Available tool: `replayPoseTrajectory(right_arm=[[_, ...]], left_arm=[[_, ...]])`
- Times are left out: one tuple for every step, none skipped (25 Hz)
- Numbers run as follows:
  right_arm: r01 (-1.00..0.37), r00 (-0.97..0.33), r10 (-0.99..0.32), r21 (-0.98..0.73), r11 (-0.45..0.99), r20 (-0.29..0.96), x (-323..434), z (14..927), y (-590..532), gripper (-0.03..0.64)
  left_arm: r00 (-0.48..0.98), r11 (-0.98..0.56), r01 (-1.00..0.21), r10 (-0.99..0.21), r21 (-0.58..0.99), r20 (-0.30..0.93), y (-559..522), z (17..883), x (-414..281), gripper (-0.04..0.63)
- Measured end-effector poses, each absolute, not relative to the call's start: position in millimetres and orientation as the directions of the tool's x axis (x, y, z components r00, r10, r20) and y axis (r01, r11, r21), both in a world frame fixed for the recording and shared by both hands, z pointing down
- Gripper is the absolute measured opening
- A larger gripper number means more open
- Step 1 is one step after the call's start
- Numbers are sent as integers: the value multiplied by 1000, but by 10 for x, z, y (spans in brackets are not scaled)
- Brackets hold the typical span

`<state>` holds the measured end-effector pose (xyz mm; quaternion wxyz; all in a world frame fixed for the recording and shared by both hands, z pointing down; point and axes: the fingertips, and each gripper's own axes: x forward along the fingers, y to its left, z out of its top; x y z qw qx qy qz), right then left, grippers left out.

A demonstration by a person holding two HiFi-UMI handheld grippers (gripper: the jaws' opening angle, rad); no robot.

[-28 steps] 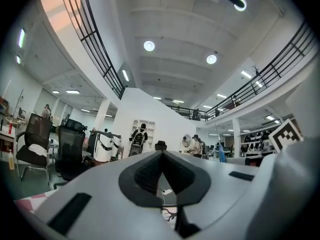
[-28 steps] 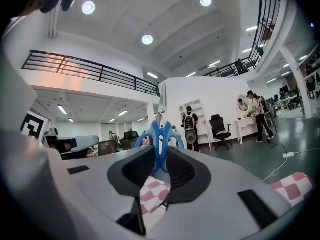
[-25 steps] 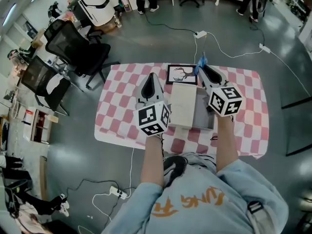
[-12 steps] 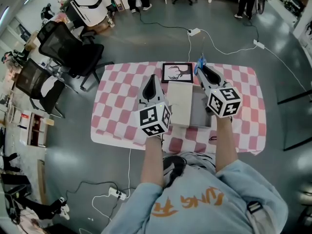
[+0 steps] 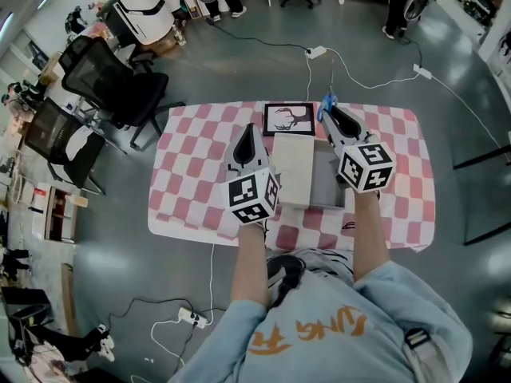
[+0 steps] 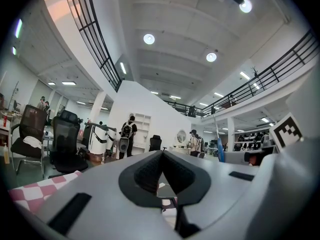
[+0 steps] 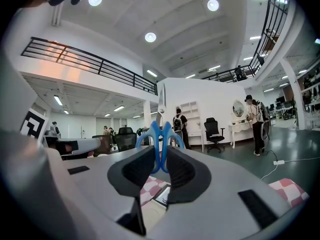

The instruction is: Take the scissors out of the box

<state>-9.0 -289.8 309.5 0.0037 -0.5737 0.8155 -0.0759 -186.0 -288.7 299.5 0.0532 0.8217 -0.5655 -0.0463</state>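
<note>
Head cam is looking steeply down from above the shoulders, taking in the whole checkered table [image 5: 200, 162] plus the floor around it. The left gripper [image 6: 161, 153] cam and right gripper [image 7: 161, 158] cam are sitting right behind their jaws, facing level across the room, both catching the same person with a backpack [image 6: 129, 130] and white shelves [image 6: 143, 122].
</note>
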Motion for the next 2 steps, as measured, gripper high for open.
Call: replayPoseTrajectory(right_arm=[[-935, -342, -936, -126, 330, 81, -94, 3088, -2898, 75], [-935, -342, -936, -124, 331, 81, -99, 3081, -2899, 75]], left_arm=[[356, -354, -925, -935, 140, -15, -2885, 2996, -1863, 17], [355, -353, -925, -935, 141, -14, -2883, 2996, -1866, 17]])
